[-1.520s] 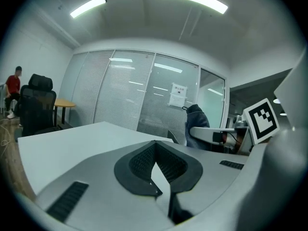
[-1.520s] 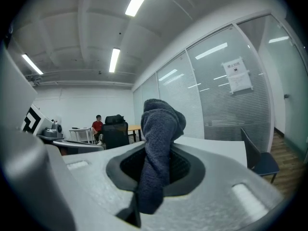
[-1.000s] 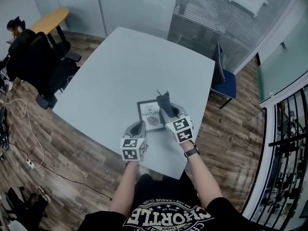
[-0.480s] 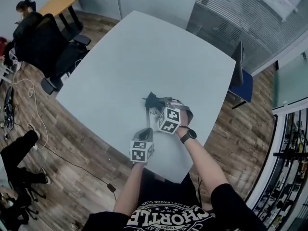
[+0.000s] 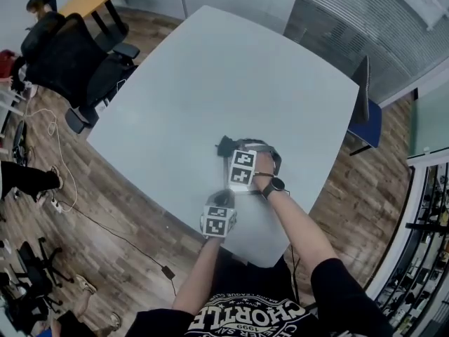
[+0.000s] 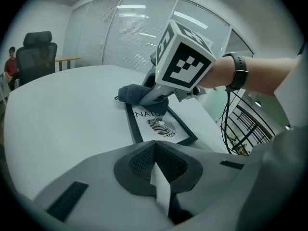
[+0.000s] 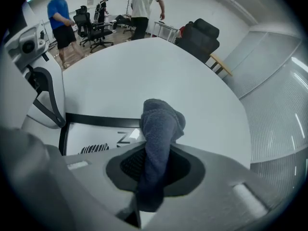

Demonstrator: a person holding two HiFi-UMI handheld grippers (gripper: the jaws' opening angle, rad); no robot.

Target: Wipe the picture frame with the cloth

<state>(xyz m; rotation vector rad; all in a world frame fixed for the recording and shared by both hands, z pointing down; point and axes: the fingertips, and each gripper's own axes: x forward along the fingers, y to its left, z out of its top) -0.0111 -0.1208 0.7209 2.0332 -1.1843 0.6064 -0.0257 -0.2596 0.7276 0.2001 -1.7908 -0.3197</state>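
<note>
Holding a dark grey cloth (image 7: 161, 124) clamped between its jaws, the right gripper (image 7: 154, 177) has the wad down on the far end of the picture frame (image 6: 159, 127). The cloth sticks out past the jaw tips and covers the start of the printed word. The black-rimmed frame lies flat on the pale table (image 5: 210, 83), toward its 6 o'clock edge in the head view. At the frame's 6 o'clock sits the left gripper (image 6: 156, 177), jaws pressed together with nothing between them, close to the frame's near edge. A black office chair (image 5: 70, 62) stands at the table's 10 o'clock, a blue one (image 5: 366, 118) at 3 o'clock.
</note>
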